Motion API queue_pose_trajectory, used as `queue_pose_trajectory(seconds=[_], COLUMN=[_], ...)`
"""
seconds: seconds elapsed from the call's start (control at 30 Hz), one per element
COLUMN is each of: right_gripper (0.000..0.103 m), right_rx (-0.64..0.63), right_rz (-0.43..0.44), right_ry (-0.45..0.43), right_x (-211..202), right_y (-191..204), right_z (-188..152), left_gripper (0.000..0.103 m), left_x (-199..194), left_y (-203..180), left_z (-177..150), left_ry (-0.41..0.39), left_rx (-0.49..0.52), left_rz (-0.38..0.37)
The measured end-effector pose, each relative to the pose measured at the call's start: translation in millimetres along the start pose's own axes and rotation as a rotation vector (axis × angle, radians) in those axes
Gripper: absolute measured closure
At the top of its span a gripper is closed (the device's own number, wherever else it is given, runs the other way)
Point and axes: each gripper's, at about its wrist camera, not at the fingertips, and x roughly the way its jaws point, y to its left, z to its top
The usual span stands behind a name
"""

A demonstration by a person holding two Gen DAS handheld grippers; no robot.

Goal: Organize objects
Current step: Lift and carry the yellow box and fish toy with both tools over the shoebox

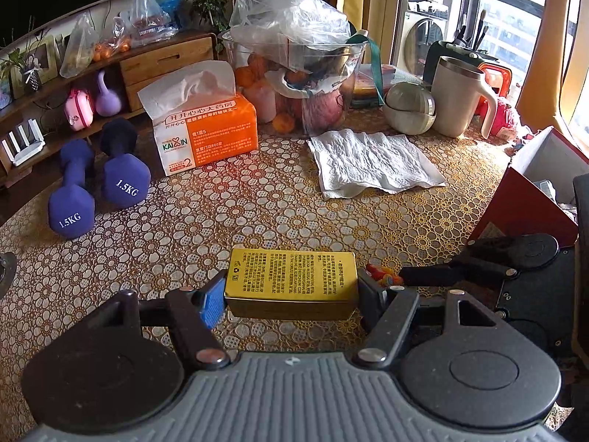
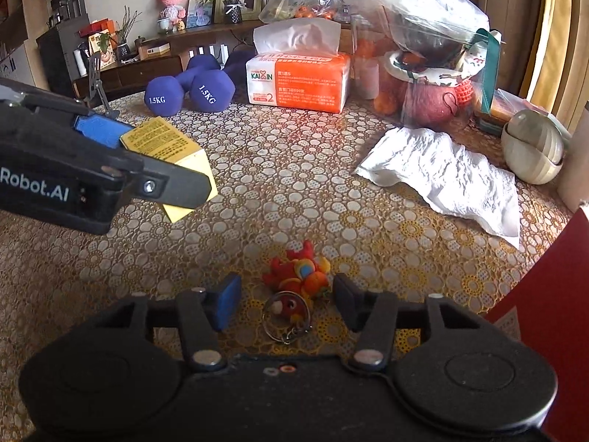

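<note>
My left gripper (image 1: 292, 294) is shut on a yellow printed box (image 1: 291, 280), gripped by its short ends and held above the table. In the right wrist view that box (image 2: 162, 143) hangs at the left, clamped in the left gripper (image 2: 147, 154). A small red and orange plush toy (image 2: 298, 272) with a metal keyring (image 2: 287, 316) lies on the flowered tablecloth. My right gripper (image 2: 287, 298) stands open low over the toy, one finger on each side, and the pads do not touch it. The same toy (image 1: 383, 276) peeks out just right of the yellow box.
Two purple dumbbells (image 2: 187, 90) and an orange tissue pack (image 2: 298, 81) sit at the back. A crumpled paper towel (image 2: 452, 180), a fruit bowl under a plastic bag (image 2: 430, 73) and a round ceramic pot (image 2: 533, 147) are to the right. A red box (image 2: 545, 313) borders the near right.
</note>
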Motion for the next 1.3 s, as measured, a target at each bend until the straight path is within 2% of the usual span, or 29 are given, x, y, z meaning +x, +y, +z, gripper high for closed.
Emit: queue_pose_trajectory(seconds=[0.17, 0.33, 0.47, 0.6, 0.93, 1.3], right_gripper=[0.064, 0.065, 0.065, 0.065, 0.066, 0.065], right_rx=[-0.015, -0.003, 0.062, 0.131, 0.173, 0.194], right_rz=[-0.02, -0.022, -0.004, 0.035, 0.09, 0.066], right_ry=[-0.011, -0.011, -0.026, -0.054, -0.102, -0.136], right_x=[0.6, -0.9, -11.9, -37.3, -111.6, -197.4], right_y=[0.9, -1.4, -7.9, -14.0, -20.4, -51.0], right_z=[-1.0, -2.3, -1.9, -1.0, -0.9, 3.2], left_gripper=[0.033, 0.033, 0.033, 0.033, 0.033, 0.033], left_x=[2.9, 0.8, -6.0, -20.7, -73.5, -125.4], left_y=[-1.2, -3.6, -6.1, -12.1, -41.0, -102.5], left_z=[-2.1, -4.0, -4.7, -4.3, -1.4, 6.5], left_ry=[0.005, 0.006, 0.007, -0.003, -0.029, -0.054], left_rx=[0.002, 0.003, 0.004, 0.012, 0.045, 0.138], left_rz=[-0.003, -0.004, -0.003, -0.005, -0.02, -0.059])
